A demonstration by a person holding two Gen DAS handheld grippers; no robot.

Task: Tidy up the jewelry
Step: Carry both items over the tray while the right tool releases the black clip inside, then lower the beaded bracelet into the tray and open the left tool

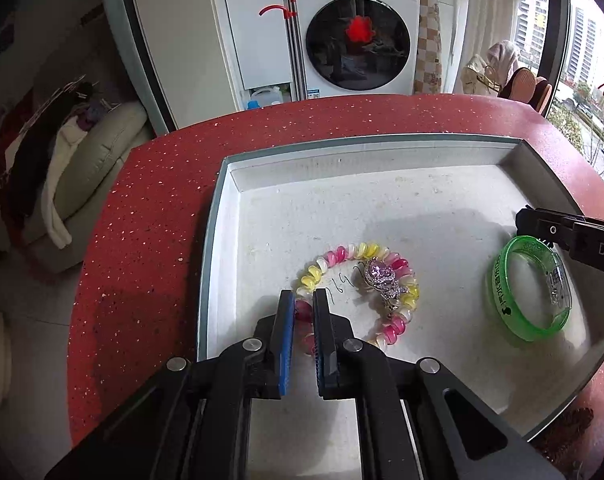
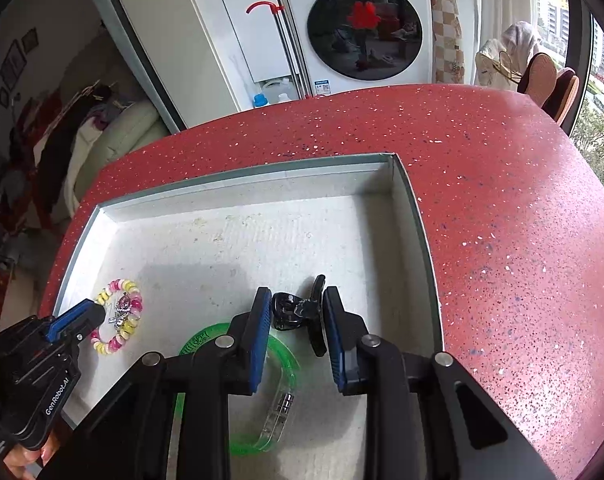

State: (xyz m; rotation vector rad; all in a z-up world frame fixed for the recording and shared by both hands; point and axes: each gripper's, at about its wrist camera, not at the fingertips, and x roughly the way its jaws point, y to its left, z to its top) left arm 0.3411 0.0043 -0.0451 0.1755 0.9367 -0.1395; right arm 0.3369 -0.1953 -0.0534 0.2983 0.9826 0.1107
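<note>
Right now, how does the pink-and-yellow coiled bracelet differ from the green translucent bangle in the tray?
The pink-and-yellow coiled bracelet is a ring of many small pink, yellow and white loops; the green translucent bangle is one smooth band. The bracelet carries a silver jewelled charm; the bangle has printed lettering and a clear section. The left gripper straddles the bracelet's rim; the bangle lies below the right gripper, ungripped. Both lie flat in the white tray.

Black left claw (image 1: 304, 300), blue pads, silver screws; right claw (image 2: 297, 300) alike, lettering perhaps "GenRobot.AI"
</note>
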